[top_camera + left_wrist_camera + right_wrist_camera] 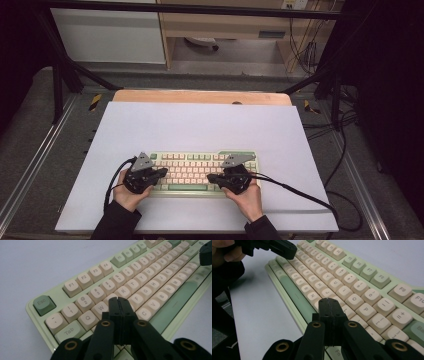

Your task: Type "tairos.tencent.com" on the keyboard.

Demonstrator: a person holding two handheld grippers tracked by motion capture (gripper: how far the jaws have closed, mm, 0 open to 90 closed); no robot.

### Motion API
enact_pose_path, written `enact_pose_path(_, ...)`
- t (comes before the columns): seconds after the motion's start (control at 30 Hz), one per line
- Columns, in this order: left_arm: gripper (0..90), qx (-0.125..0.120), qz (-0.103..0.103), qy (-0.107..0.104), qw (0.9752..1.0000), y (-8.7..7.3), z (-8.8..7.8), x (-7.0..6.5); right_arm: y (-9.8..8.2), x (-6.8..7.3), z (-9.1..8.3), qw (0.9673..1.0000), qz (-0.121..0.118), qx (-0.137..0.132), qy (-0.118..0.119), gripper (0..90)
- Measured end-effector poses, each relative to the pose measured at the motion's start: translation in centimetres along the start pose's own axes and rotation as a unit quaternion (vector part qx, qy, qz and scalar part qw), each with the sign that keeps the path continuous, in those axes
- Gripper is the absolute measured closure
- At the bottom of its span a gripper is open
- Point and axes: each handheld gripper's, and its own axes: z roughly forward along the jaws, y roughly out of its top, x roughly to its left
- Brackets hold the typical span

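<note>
Low in the middle of the high view, the left gripper (162, 173) and right gripper (212, 177) hung over the green keyboard (200, 171), both with jaws pressed together on nothing.

Both forearms enter from 6 o'clock. Left gripper (162, 173) points toward 3 o'clock, jaws pressed together; right gripper (212, 177) points toward 9 o'clock, jaws likewise together. The tips face each other, apart.

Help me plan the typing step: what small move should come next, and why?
Probably dip the left hand-held gripper onto a key. Its jaws are shut into one blunt tip over the keyboard near the W, E and R keys, and the right hand-held gripper is poised likewise near L.
</note>
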Motion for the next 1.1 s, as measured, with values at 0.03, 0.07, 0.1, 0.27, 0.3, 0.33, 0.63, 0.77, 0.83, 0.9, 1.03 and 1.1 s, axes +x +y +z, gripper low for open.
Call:
enact_pose_path(0.03,90.0,0.0,-0.002,0.0,1.0,0.0,0.0,0.0,0.0,0.1,0.1,1.0,0.001,0.001,0.001,90.0)
enact_pose_path(0.07,89.9,0.0,-0.002,-0.001,1.0,-0.1,-0.1,0.1,0.1,0.1,0.2,1.0,0.001,0.001,0.001,90.0)
enact_pose_path(0.1,89.9,0.0,-0.002,-0.002,1.0,-0.1,-0.1,0.1,0.1,0.2,0.2,1.0,0.001,0.002,0.002,90.0)
enact_pose_path(0.27,89.9,-0.003,-0.004,-0.001,1.0,-0.2,-0.4,0.2,0.5,0.7,0.9,0.9999,-0.01,0.004,0.003,90.0)
enact_pose_path(0.3,89.9,-0.003,-0.004,-0.001,1.0,-0.2,-0.5,0.2,0.6,0.9,1.1,0.9999,-0.008,0.005,0.005,90.0)
enact_pose_path(0.33,90.0,-0.003,-0.004,-0.001,1.0,-0.3,-0.5,0.2,0.7,1.0,1.3,0.9999,-0.008,0.005,0.007,90.0)
enact_pose_path(0.63,89.9,-0.007,-0.008,0.0,0.9999,-0.3,-0.8,0.4,1.5,1.8,3.1,0.9998,-0.013,0.01,0.009,90.0)
enact_pose_path(0.77,89.9,-0.007,-0.009,0.001,0.9999,-0.4,-0.8,0.5,1.4,1.7,3.5,0.9998,-0.009,0.016,0.007,90.0)
enact_pose_path(0.83,89.9,-0.007,-0.009,0.001,0.9999,-0.4,-0.8,0.5,1.3,1.6,3.7,0.9998,-0.01,0.016,0.006,90.0)
enact_pose_path(0.9,89.9,-0.007,-0.01,0.001,0.9999,-0.4,-0.8,0.5,1.4,1.6,3.8,0.9998,-0.007,0.015,0.005,90.0)
enact_pose_path(1.03,89.9,-0.007,-0.011,0.001,0.9999,-0.4,-0.8,0.6,1.4,1.5,4.0,0.9999,-0.006,0.015,0.006,90.0)
enact_pose_path(1.1,89.9,-0.007,-0.01,0.001,0.9999,-0.4,-0.8,0.6,1.3,1.5,4.2,0.9998,-0.007,0.017,0.007,90.0)
